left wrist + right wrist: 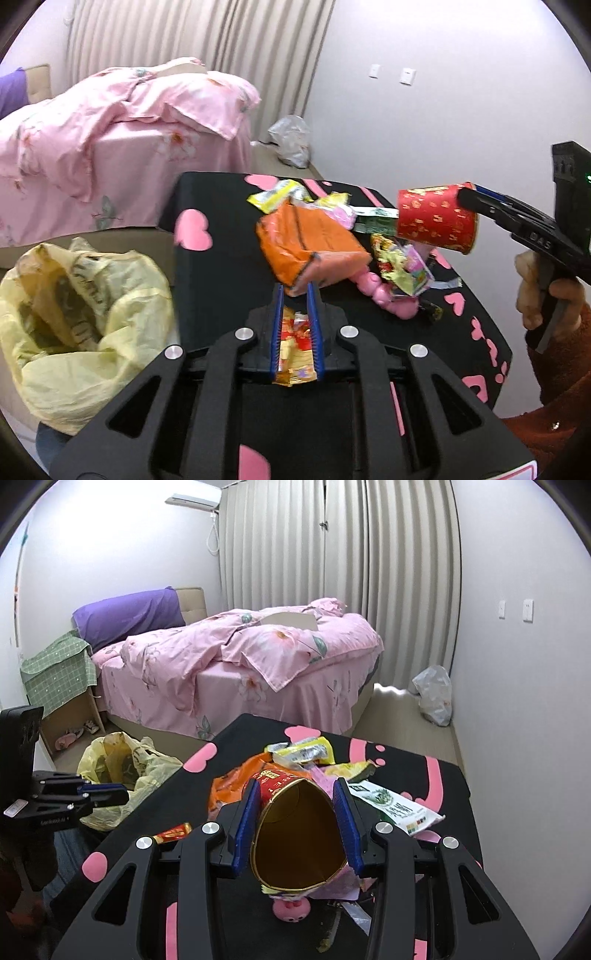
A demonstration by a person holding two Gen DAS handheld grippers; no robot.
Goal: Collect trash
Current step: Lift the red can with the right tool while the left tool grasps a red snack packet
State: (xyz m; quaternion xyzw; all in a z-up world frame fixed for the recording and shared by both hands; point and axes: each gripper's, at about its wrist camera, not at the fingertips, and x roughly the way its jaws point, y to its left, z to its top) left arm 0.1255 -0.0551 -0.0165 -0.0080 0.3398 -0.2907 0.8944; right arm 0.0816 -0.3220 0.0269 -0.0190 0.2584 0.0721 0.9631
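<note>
My left gripper (297, 291) is shut on the corner of an orange plastic packet (310, 247) and holds it above the black table (221, 280). A small red and gold wrapper (295, 350) lies on the table under its jaws. My right gripper (295, 794) is shut on a red and gold paper cup (295, 834), squeezed oval, its mouth towards the camera. The cup (436, 221) and right gripper (465, 197) also show at the right of the left wrist view. A yellow plastic trash bag (74, 317) stands open left of the table, also in the right wrist view (122, 768).
Several wrappers (306, 753) and a white and green packet (399, 805) lie piled on the table, with a pink toy (391, 299). A bed with pink bedding (240, 664) stands behind. A white bag (434, 694) lies on the floor by the wall.
</note>
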